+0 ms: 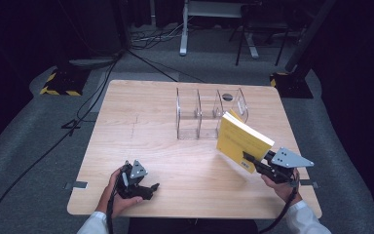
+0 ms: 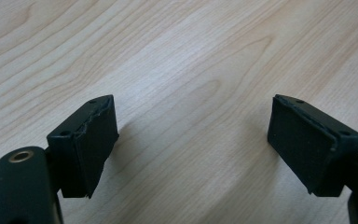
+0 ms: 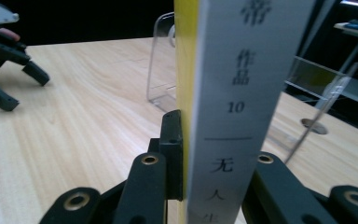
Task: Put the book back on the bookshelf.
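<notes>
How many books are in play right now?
1: a yellow book, clamped at its lower edge in the right gripper, held tilted above the table just in front of the clear acrylic rack. The rack's slots look empty.

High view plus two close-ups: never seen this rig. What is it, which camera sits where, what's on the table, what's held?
No robot: a person holds a two-jaw claw in each hand. The high view looks down from above the person's side of the wooden table. Each close-up camera rides on one claw and looks along its jaws. On the table stands a clear plastic rack with upright dividers. The right claw is clamped on a yellow book, lifted and tilted in front of the rack. The left claw is open over bare wood, holding nothing.
</notes>
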